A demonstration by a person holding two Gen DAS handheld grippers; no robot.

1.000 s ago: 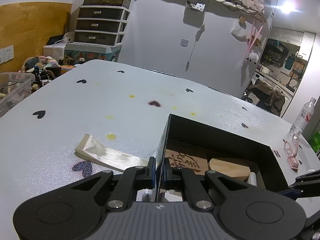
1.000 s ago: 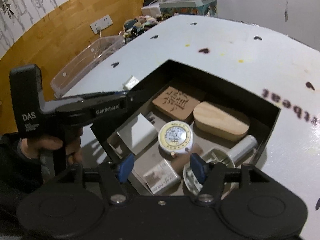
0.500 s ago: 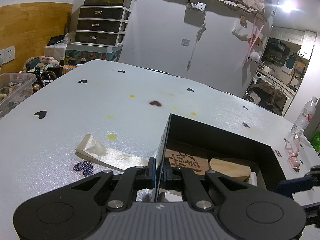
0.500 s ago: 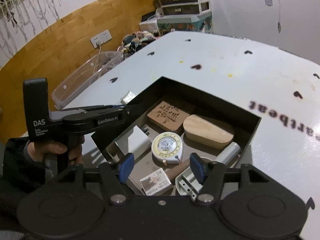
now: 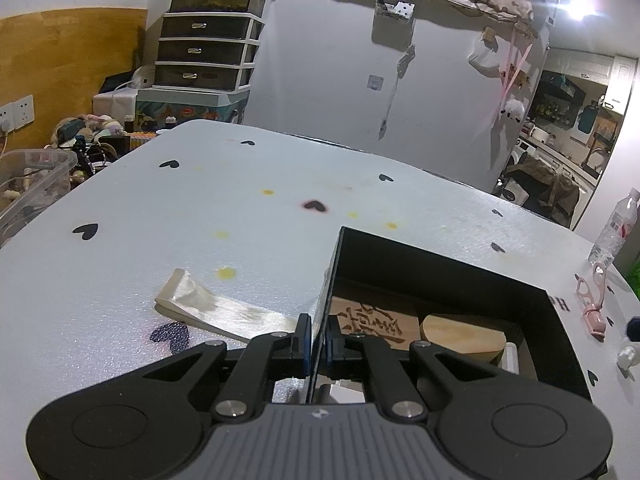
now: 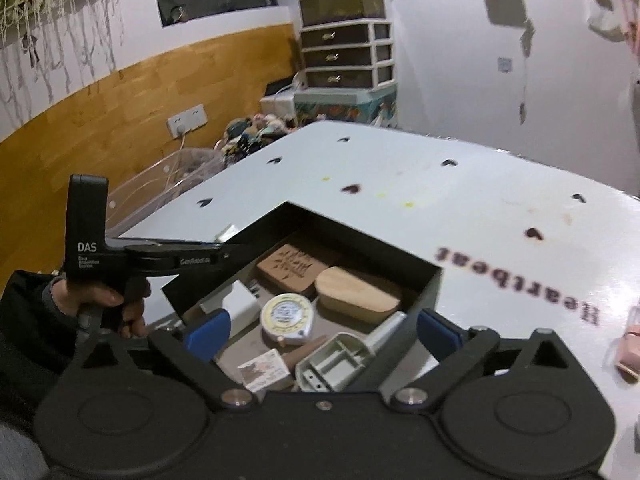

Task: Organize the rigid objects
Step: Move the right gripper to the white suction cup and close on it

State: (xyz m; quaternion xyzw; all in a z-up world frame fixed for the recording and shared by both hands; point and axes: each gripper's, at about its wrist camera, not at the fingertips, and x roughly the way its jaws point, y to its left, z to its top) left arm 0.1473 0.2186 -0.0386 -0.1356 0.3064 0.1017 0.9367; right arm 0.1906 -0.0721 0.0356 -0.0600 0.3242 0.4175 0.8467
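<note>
Blue pads on the right gripper stand wide apart and the jaws are opening; nothing is pressed between them. Through the gap, the contents of the black box lie just ahead of and below the fingertips: a round tape measure, a grey plastic part, a small printed packet, a carved wooden block and a rounded wooden piece. The rounded wooden piece lies with its long axis slanting across the box, from near the carved block toward the right wall.

The left gripper is closed on the left wall of the black box, one pad outside and one inside, and appears to steady the box. In the right wrist view a hand in a dark sleeve holds this tool from the left.

Outside the box, on the white table, a cream ribbon lies just beside the left wall. A pink item and a water bottle rest well apart at the right edge.

The right gripper is the free one, angled downward over the box's near side. The next pick therefore probably falls to it, and pink item lies to its right.
</note>
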